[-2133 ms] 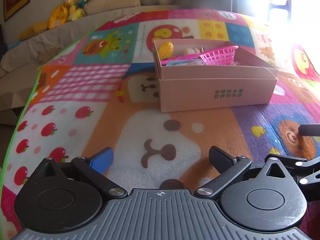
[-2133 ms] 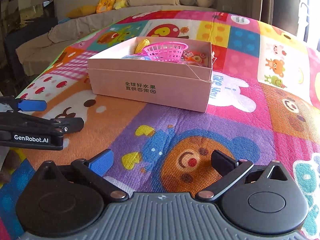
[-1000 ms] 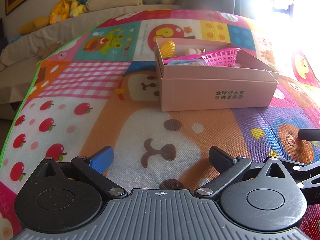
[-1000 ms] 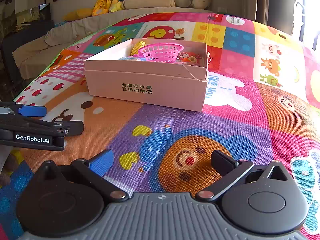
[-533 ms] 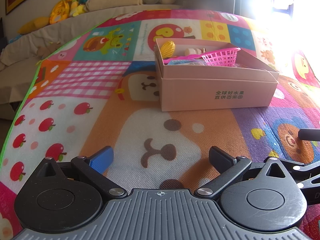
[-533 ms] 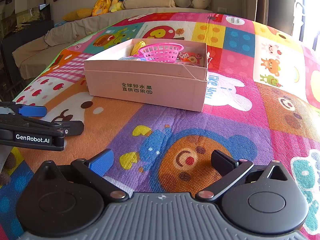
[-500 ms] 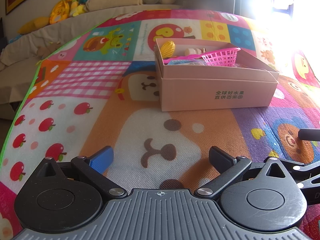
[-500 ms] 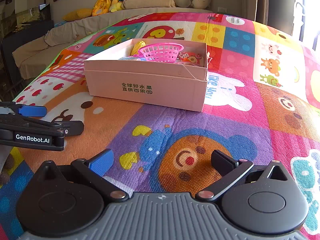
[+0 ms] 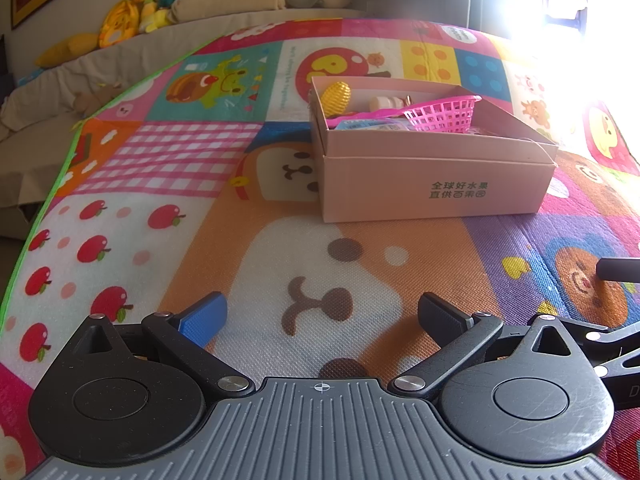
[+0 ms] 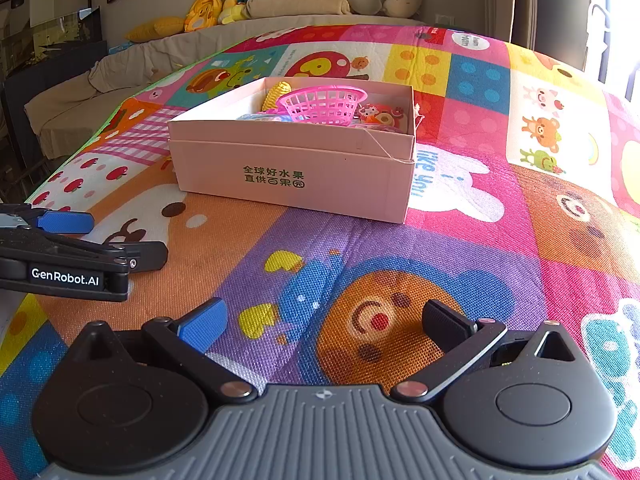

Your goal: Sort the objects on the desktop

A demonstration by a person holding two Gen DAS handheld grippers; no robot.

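Both tongs empty, jaws spread wide: left tongs (image 9: 322, 312) and right tongs (image 10: 324, 320) hover low and level over the play mat (image 10: 460, 248), side by side, aimed at the box. Pink cardboard box (image 10: 296, 168) sits well ahead holding the pink basket (image 10: 324, 105) and yellow toy (image 9: 336, 98). No loose item visible nearby, so sorting looks done; best to back off without nudging the box.
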